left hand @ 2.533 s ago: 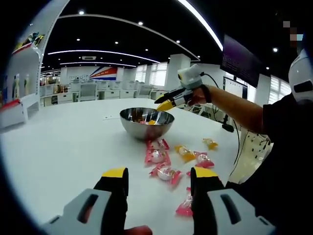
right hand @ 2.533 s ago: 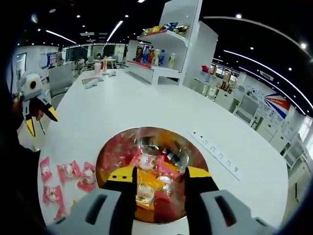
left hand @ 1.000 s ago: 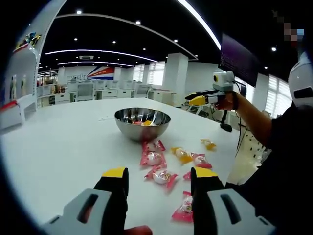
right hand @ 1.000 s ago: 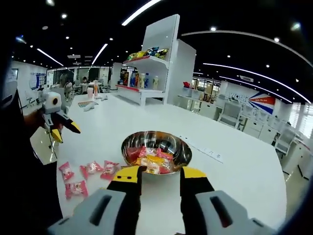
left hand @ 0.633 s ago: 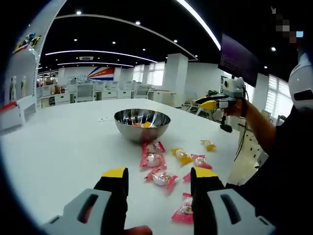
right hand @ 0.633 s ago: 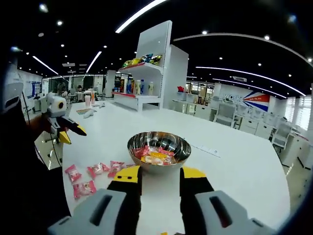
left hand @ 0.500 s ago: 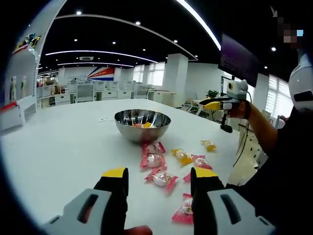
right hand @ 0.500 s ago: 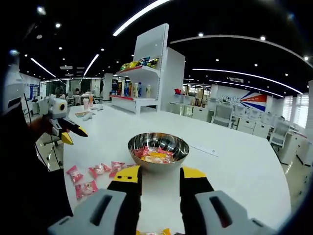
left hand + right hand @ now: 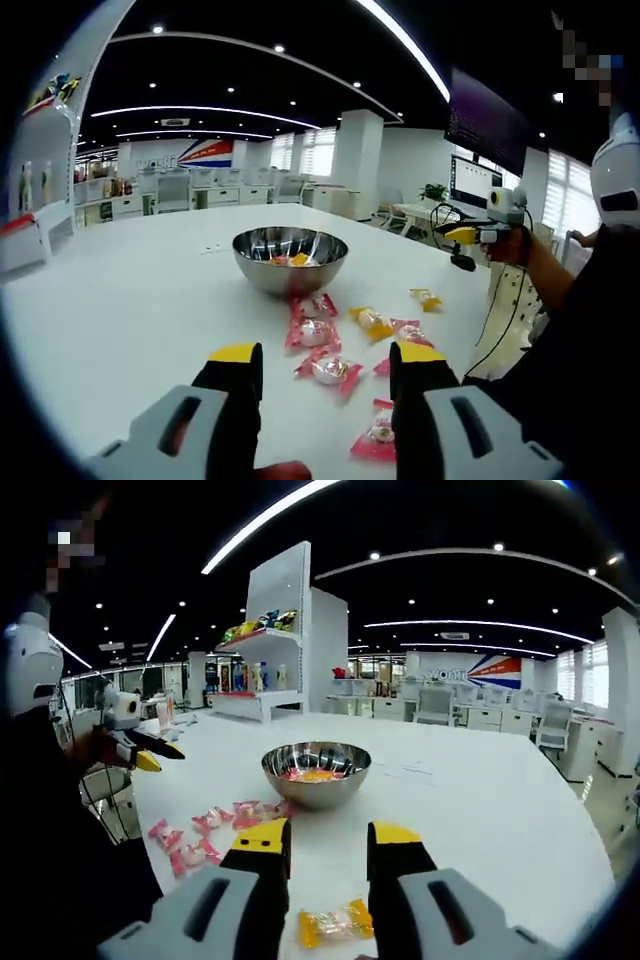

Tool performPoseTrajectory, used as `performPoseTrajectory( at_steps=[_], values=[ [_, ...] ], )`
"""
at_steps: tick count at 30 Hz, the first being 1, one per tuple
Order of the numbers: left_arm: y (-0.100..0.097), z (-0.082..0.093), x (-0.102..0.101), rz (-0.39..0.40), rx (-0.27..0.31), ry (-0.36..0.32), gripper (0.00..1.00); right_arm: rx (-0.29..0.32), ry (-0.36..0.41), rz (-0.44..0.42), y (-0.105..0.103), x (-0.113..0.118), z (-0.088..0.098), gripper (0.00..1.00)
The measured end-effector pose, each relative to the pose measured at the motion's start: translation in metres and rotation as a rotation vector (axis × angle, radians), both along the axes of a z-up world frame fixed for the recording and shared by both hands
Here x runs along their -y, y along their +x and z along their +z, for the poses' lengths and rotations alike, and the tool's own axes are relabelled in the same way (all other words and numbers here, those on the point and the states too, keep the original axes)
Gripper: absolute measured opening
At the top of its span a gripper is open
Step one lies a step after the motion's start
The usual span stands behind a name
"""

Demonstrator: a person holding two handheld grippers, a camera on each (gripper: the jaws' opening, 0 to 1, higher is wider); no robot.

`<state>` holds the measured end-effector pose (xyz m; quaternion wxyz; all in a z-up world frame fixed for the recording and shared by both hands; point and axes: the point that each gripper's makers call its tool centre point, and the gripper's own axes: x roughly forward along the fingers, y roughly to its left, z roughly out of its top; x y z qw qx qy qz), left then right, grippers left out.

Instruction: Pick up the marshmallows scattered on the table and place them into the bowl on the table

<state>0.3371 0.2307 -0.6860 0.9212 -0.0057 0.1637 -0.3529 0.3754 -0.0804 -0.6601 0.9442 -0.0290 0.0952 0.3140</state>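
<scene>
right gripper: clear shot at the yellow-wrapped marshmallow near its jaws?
Probably yes. The yellow-wrapped marshmallow lies flat on the table just ahead of the open right gripper, nothing on or against it; the bowl sits farther off.

We've got a big white table [image 9: 120,310] with a steel bowl [image 9: 289,259] mid-tabletop and wrapped marshmallows [image 9: 312,334] scattered toward its edge.

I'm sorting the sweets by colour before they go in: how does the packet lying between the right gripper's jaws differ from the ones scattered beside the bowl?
The yellow packet is yellow-orange and lies alone, close to the right gripper and far from the bowl. The pink packets are pink with white centres and lie clustered in a loose row running up to the bowl's side. Both kinds are small twist-ended wrapped marshmallows lying flat on the white table.
</scene>
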Motion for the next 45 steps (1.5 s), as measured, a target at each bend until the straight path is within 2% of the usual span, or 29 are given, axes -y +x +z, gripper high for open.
performPoseTrajectory(
  at_steps=[6, 11, 14, 22, 29, 34, 40, 45],
  values=[
    [-0.004, -0.003, 0.002, -0.007, -0.010, 0.007, 0.52, -0.034, 0.011, -0.018, -0.013, 0.008, -0.016, 0.30],
    [-0.005, -0.002, 0.000, -0.002, -0.007, 0.005, 0.52, -0.038, 0.005, -0.019, -0.012, 0.007, -0.016, 0.30],
    [-0.005, -0.003, 0.000, 0.000, -0.007, 0.002, 0.52, -0.036, -0.025, -0.003, -0.012, 0.006, -0.017, 0.30],
    [-0.006, -0.008, -0.004, 0.006, -0.020, 0.003, 0.52, -0.086, -0.251, 0.106, -0.010, 0.006, -0.048, 0.31],
    [-0.005, -0.008, -0.004, 0.009, -0.020, 0.002, 0.52, -0.116, -0.351, 0.174, -0.003, 0.009, -0.058, 0.31],
    [-0.006, -0.009, -0.005, 0.014, -0.024, 0.003, 0.52, -0.138, -0.465, 0.291, 0.002, 0.005, -0.066, 0.32],
    [-0.008, -0.009, -0.005, 0.015, -0.026, 0.008, 0.52, -0.150, -0.666, 0.499, 0.004, -0.003, -0.084, 0.33],
    [-0.008, -0.007, -0.009, 0.025, -0.024, 0.010, 0.52, -0.160, -0.815, 0.638, 0.006, -0.005, -0.095, 0.33]
  ],
)
